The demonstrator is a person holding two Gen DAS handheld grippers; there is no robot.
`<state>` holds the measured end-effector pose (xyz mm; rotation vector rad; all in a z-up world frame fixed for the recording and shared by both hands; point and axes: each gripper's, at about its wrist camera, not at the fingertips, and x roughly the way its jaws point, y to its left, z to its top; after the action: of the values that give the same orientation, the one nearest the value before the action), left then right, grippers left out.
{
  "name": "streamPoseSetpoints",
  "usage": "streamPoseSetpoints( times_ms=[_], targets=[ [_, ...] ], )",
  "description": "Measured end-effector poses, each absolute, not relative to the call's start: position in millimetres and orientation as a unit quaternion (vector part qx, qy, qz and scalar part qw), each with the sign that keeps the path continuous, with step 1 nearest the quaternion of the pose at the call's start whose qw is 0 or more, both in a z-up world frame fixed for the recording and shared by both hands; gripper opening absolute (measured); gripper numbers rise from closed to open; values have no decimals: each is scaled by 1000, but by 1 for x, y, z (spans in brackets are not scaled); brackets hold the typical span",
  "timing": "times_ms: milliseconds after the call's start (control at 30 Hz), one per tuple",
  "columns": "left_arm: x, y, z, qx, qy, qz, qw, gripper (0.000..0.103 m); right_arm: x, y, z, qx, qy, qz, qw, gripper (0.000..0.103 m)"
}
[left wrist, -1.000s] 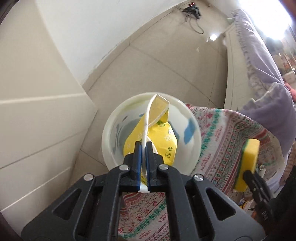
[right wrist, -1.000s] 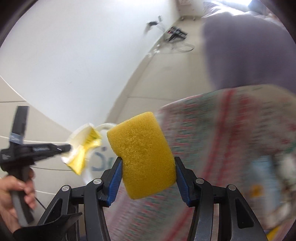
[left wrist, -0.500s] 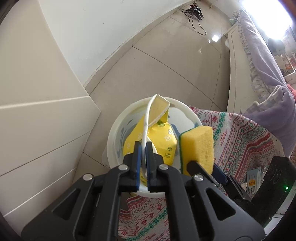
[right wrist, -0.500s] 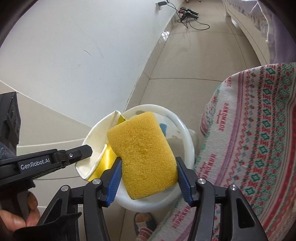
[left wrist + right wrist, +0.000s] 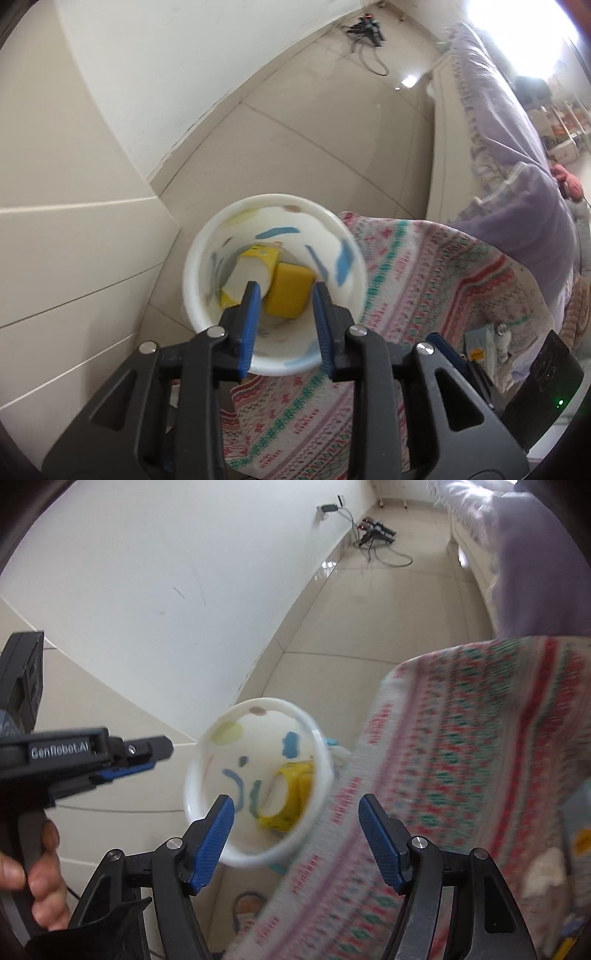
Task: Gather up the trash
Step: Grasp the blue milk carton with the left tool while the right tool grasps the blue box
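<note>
I take the white bin (image 5: 275, 284) as my landmark; it stands on the tiled floor (image 5: 295, 147) hard against the edge of the patterned cloth (image 5: 424, 280), close enough that trash from the cloth needs only a short carry.

To the bin's left in the right wrist view, my left gripper (image 5: 162, 751) hangs just beside the rim, held by a hand (image 5: 40, 878) on its grip. In its own view, the left gripper (image 5: 284, 299) has its jaws just opened and nothing sits between the blue pads; it looks straight down into the bin, which I judge is why it was held there, so a release drops inside.

Down in the bin lies the yellow-and-white wrapper (image 5: 251, 273), and touching it on its right, the yellow sponge (image 5: 290, 293). Both rest on the bottom, so I reckon these two pieces are collected.

Over the bin's near rim, my right gripper (image 5: 295, 834) has also just spread its jaws, and they stand wide apart with nothing in them. Only the wrapper (image 5: 288, 797) shows in this blurred view.

To the bin's right, the cloth carries more small items (image 5: 487, 350), too blurred for me to name; I judge the next fetch starts there.
</note>
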<state>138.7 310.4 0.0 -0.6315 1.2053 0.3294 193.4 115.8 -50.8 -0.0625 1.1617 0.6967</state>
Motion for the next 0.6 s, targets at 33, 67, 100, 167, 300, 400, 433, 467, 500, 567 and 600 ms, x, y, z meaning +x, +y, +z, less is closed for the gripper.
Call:
streamPoseSetpoints(
  times_ms=[33, 67, 100, 167, 300, 400, 433, 467, 500, 567, 600],
  targets=[
    [140, 301, 7, -283, 550, 144, 772, 31, 192, 104, -42, -38, 531, 316, 785, 71],
    [141, 290, 14, -274, 546, 135, 780, 31, 190, 91, -31, -46, 524, 312, 791, 71],
    [141, 280, 20, -267, 542, 125, 787, 31, 187, 75, -19, -51, 518, 311, 796, 71],
    [143, 255, 31, -255, 536, 99, 799, 31, 185, 50, 2, -63, 504, 302, 807, 73],
    [146, 204, 45, -225, 526, 48, 819, 31, 184, -7, 39, -101, 471, 256, 838, 78],
    [150, 162, 45, -204, 529, 5, 824, 31, 181, -61, 70, -96, 460, 226, 853, 83],
    [153, 142, 41, -191, 535, -12, 823, 31, 180, -82, 77, -93, 457, 210, 859, 84],
    [155, 129, 37, -181, 541, -24, 821, 31, 179, -96, 83, -89, 456, 202, 862, 84],
    [157, 113, 32, -166, 548, -39, 819, 31, 179, -112, 87, -81, 455, 194, 865, 84],
    [160, 86, 23, -140, 560, -59, 814, 32, 180, -141, 87, -64, 456, 180, 869, 84],
    [163, 75, 18, -130, 564, -65, 813, 32, 183, -156, 83, -53, 461, 169, 869, 85]
  ],
)
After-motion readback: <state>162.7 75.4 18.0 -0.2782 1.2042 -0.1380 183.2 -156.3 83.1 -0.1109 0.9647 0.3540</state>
